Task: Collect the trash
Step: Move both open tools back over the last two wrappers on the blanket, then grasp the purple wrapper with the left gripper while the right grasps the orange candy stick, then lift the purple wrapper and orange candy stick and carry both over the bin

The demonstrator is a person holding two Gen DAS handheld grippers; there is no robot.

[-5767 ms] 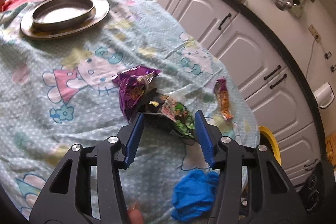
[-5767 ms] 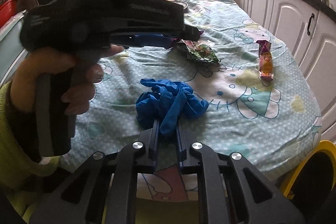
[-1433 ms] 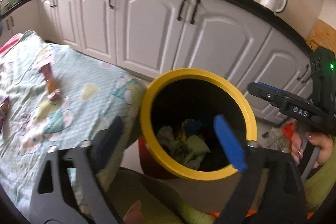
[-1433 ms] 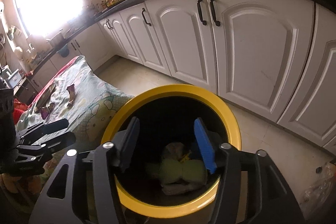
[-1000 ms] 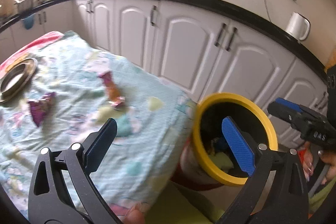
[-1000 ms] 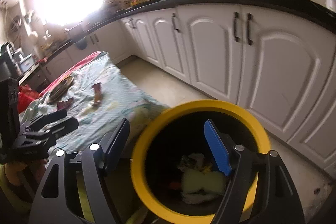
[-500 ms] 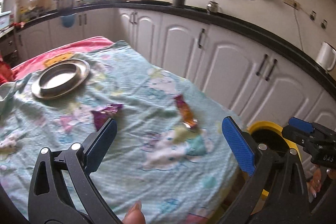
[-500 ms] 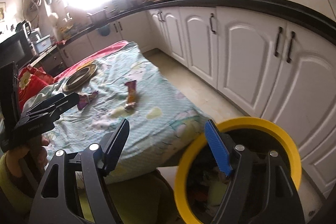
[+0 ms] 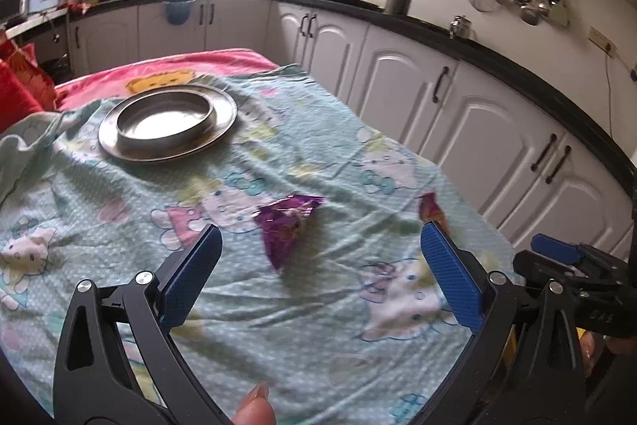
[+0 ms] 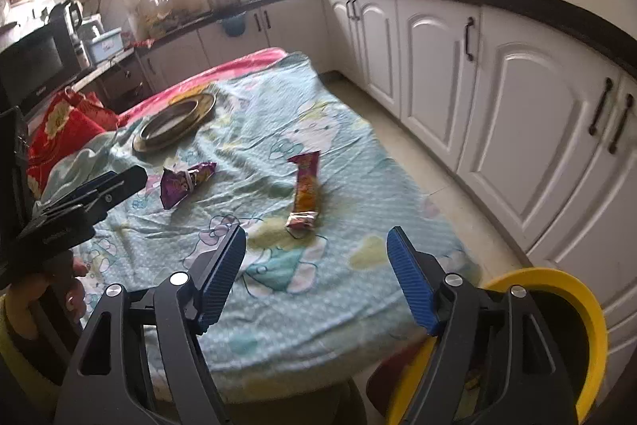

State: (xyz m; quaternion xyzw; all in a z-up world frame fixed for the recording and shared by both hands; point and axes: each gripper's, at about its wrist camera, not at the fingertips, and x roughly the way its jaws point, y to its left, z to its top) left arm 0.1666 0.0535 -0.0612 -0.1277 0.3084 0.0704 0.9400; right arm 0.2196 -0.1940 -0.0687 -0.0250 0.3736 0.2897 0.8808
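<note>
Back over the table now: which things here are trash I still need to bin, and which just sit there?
For the job:
- purple wrapper
- long orange-red wrapper
- yellow-rimmed bin

Just lying about:
- metal plate with a dish on it
- printed table cover
- red cushion

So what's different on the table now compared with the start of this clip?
The blue glove and green wrapper are gone from the cloth; both grippers, left and right, now face the table with open, empty jaws, the right's just narrowing slightly. The bin sits beside it. The purple wrapper, orange wrapper and metal plate lie as before.
</note>
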